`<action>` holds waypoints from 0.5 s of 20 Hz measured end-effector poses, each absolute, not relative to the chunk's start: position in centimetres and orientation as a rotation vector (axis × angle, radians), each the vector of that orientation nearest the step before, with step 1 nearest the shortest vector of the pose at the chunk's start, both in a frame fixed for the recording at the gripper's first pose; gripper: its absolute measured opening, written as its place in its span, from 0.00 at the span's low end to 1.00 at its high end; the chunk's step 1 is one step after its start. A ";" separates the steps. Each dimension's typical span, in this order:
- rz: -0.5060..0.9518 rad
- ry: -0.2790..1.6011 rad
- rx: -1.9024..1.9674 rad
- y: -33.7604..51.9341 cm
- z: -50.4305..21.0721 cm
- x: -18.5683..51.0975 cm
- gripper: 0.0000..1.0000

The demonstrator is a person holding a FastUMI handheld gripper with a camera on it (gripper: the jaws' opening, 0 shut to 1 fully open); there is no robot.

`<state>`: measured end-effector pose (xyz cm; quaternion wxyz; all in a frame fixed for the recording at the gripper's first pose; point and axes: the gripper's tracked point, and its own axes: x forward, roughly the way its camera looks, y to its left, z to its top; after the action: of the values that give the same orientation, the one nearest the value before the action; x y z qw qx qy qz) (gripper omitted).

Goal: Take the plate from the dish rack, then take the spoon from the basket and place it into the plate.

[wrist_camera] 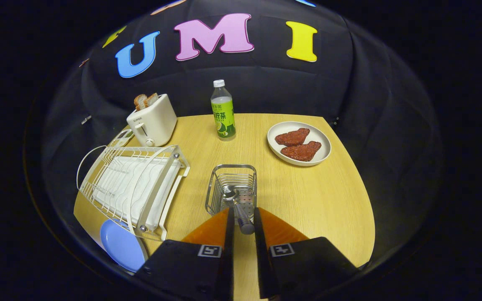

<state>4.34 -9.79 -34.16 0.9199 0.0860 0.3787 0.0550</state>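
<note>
A metal spoon (pixel 229 194) lies in the small wire basket (pixel 214 190) at the middle of the wooden table, its bowl inside and its handle sticking out toward me. My gripper (pixel 243 211) is at the basket's near rim. Both orange fingers (pixel 211 228) press on the handle end, so the gripper is shut on the spoon. A blue plate (pixel 119 246) lies flat at the table's near left corner, just in front of the white dish rack (pixel 132 184). The rack's slots hold no dishes.
A cream toaster (pixel 153 121) with bread slices stands behind the rack. A green drink bottle (pixel 223 113) stands at the back centre. A white plate with two reddish meat pieces (pixel 298 144) sits beyond the basket to the right. Bare tabletop (pixel 320 200) lies right of the fingers.
</note>
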 end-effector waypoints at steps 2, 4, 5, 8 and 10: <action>0.115 0.794 0.249 -9.1 -34.2 4.1 0.19; 0.100 0.800 0.260 -9.5 -34.1 4.3 0.13; 0.084 0.801 0.257 -9.8 -33.9 4.4 0.10; 0.064 0.781 0.252 -10.3 -32.3 4.4 0.10; 0.060 0.770 0.244 -10.6 -30.9 4.2 0.10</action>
<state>4.20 -10.61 -30.93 0.9190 0.1185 0.3748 0.0290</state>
